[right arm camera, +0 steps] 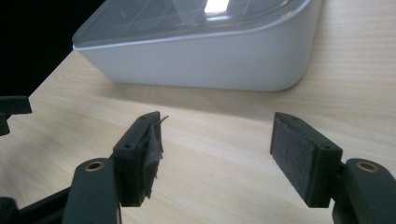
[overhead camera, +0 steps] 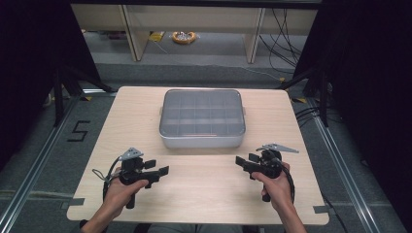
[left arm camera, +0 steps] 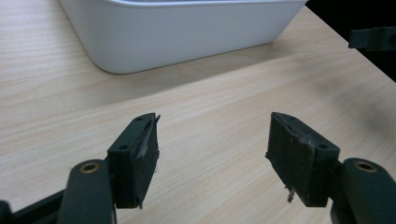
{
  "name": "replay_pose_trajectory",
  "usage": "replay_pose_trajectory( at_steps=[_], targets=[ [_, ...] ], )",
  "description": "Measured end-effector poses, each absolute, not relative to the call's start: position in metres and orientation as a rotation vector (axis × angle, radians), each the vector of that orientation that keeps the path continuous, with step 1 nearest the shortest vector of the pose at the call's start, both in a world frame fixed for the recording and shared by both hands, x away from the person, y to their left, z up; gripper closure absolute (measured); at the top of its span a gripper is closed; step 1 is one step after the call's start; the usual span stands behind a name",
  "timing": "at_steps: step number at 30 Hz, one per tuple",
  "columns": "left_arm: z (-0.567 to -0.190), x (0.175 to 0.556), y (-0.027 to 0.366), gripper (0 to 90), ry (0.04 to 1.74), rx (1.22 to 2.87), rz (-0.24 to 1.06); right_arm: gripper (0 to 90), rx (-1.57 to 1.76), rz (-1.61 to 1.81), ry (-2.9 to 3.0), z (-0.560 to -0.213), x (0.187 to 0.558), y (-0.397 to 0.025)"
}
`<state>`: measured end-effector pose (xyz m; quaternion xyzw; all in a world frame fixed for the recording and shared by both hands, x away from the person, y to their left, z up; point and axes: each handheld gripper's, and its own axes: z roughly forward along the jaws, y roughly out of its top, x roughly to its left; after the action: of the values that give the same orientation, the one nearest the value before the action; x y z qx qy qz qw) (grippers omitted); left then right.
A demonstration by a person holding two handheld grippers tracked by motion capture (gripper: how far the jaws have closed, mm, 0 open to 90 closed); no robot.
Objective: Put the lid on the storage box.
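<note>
The left hand-held gripper point(overhead camera: 156, 171) stands wide open with nothing between its jaws; its worn pads point(left arm camera: 145, 156) hang just above the bare wood of the worktop point(overhead camera: 204, 194), touching nothing. The right hand-held gripper point(overhead camera: 244, 160) is spread just as wide and is likewise empty (the lining on one of its pads point(right arm camera: 152, 151) is frayed and peeling).

Both sit near the front edge of the worktop, the left one toward the front left corner and the right one toward the front right, well apart, with their jaws pointing inward at each other. The left hand point(overhead camera: 121, 191) and right hand point(overhead camera: 278, 187) each wrap a grip from below, forearms coming in over the front edge.

The white box point(overhead camera: 202, 119), with a clear lid over a grid of compartments, rests at the middle of the worktop toward the back edge, apart from both grippers.
</note>
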<state>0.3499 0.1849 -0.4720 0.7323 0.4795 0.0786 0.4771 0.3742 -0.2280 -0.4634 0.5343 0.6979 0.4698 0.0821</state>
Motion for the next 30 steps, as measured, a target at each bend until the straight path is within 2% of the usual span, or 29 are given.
replay_pose_trajectory(
  at_steps=[8, 30],
  targets=[
    [-0.479, 0.341, 0.184, 32.1, 1.159, 1.819, 0.189, 34.7, 1.594, 1.394, 2.123, -0.47, 0.36, -0.226],
    [-0.494, 0.316, 0.177, 15.0, 1.101, 1.916, 0.142, 22.2, 1.543, 1.417, 2.164, -0.48, 0.332, -0.223]
  ],
)
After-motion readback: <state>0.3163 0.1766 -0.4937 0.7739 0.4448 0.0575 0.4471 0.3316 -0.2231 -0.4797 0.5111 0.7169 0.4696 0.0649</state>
